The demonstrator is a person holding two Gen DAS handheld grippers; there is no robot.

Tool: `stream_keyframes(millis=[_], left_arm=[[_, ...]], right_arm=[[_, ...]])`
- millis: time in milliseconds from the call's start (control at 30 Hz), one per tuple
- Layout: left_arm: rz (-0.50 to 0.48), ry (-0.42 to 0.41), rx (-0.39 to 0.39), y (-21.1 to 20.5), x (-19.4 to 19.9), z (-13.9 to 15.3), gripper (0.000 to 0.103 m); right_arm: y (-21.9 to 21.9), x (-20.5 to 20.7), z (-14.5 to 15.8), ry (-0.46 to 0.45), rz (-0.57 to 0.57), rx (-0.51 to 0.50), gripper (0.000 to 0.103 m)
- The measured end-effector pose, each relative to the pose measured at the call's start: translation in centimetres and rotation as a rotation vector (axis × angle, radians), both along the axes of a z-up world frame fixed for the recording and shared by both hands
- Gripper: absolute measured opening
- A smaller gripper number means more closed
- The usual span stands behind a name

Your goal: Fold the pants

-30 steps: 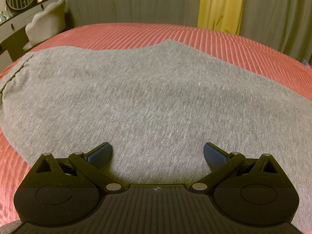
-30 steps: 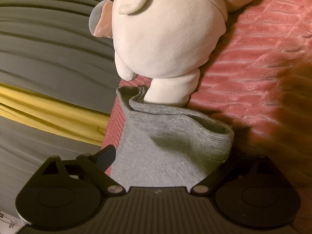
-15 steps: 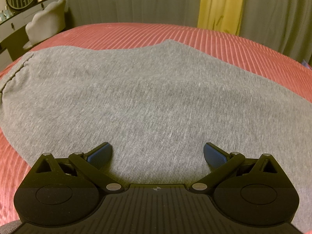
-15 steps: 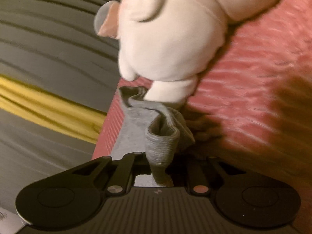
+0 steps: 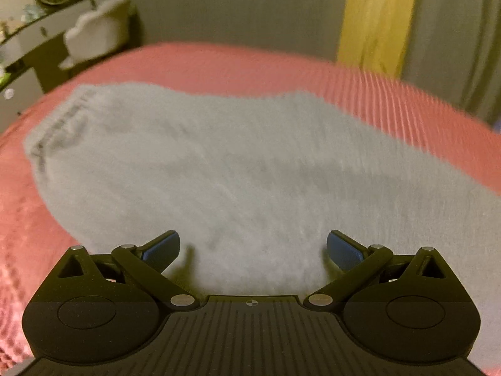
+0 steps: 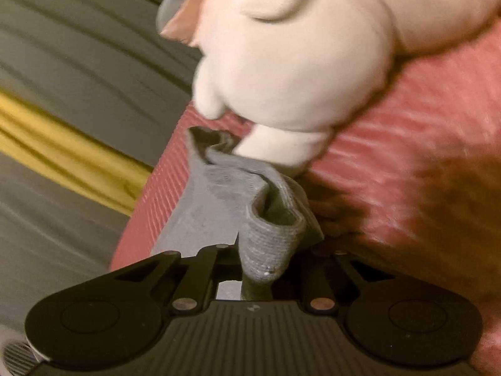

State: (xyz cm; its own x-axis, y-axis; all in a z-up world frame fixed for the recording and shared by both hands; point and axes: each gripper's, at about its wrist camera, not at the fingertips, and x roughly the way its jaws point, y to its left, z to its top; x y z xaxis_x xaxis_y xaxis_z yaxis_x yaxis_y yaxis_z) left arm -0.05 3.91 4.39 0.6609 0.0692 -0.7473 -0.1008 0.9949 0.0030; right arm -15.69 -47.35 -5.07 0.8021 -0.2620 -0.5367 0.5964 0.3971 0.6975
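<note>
The bed (image 5: 219, 62), under its ribbed pink cover, is the landmark for everything here. The grey pants (image 5: 219, 163) lie spread flat across its middle, the gathered waistband (image 5: 53, 131) toward the bed's left side in the left wrist view. Laid out smooth like this, they look ready for a lengthwise fold, which I judge has hardly begun.

A white plush toy (image 6: 291, 53) sits on the bed near its edge, one foot right against the ribbed leg cuff (image 6: 266, 235). It crowds that end, so the cuff could drag or tip it as the cloth is carried over.

The left tool (image 5: 252, 247) hovers over the near edge of the pants with its blue pads (image 5: 161, 250) spread wide and gripping nothing, probably placed to take that edge or steady the cloth.

The right tool (image 6: 260, 269) is clamped tight on the bunched cuff, which stands up between its fingers. Pinching the thick rib gives a firm hold for bringing the leg toward the waistband.
</note>
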Motion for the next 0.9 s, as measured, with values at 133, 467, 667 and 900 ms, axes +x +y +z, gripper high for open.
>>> stream_keyframes(millis=[133, 467, 667, 900], left_arm=[[0.061, -0.115, -0.095, 3.0, -1.9, 3.0, 0.103], [0.102, -0.107, -0.184, 6.7, -2.7, 1.0, 0.103], [0.154, 0.008, -0.268, 8.2, -1.1, -1.1, 0.103], [0.150, 0.047, -0.272, 7.9, -0.4, -2.0, 0.103]], right_arm=[[4.8, 3.7, 6.6, -0.030, 0.158, -0.242, 0.009], [27.3, 16.8, 4.8, 0.123, 0.950, -0.572, 0.010], [29.8, 18.6, 0.4, 0.275, 0.929, -0.553, 0.011], [30.6, 17.7, 2.2, 0.258, 0.890, -0.600, 0.011]])
